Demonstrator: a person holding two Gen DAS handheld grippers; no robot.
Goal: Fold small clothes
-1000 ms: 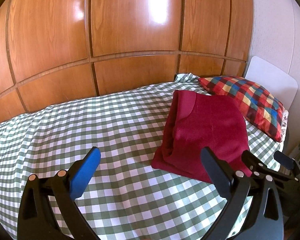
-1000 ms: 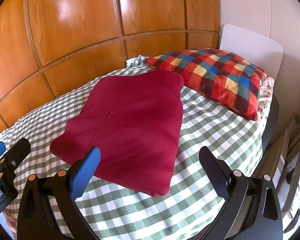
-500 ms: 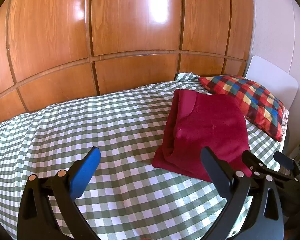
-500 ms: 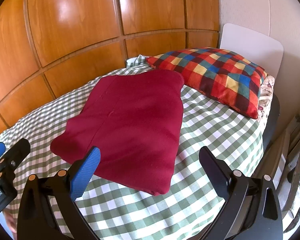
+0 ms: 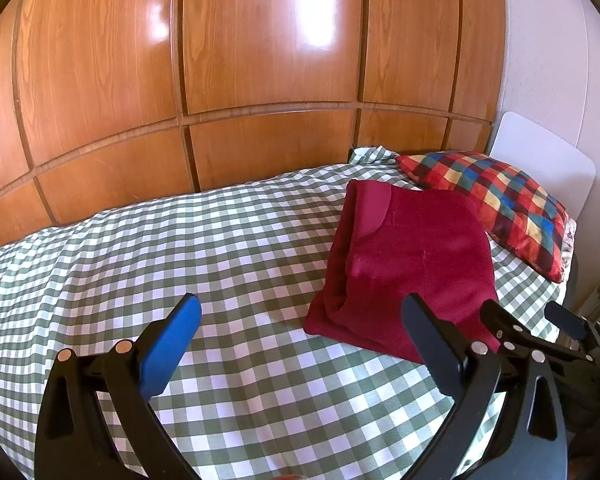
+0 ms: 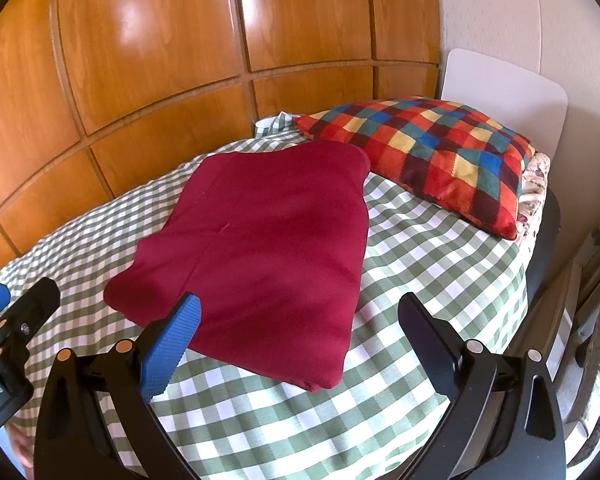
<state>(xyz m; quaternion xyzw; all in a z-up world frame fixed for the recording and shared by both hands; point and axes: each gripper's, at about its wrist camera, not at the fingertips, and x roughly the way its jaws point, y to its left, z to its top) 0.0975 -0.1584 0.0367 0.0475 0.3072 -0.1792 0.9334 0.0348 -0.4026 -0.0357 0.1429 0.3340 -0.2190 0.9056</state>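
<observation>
A dark red folded garment (image 5: 412,268) lies flat on the green-and-white checked bedspread (image 5: 180,256), near the pillow end. It also shows in the right wrist view (image 6: 268,248), as a neat rectangle. My left gripper (image 5: 300,316) is open and empty, above the bedspread to the left of the garment. My right gripper (image 6: 298,316) is open and empty, just in front of the garment's near edge. The right gripper's fingers (image 5: 500,324) show at the right of the left wrist view.
A multicoloured checked pillow (image 6: 428,156) lies beyond the garment against a white headboard (image 6: 504,92). A wooden panelled wall (image 5: 240,80) runs along the bed's far side. The bed's right edge (image 6: 540,256) drops off to furniture beside it.
Both views have shifted only slightly; the garment lies as before and both grippers stay open.
</observation>
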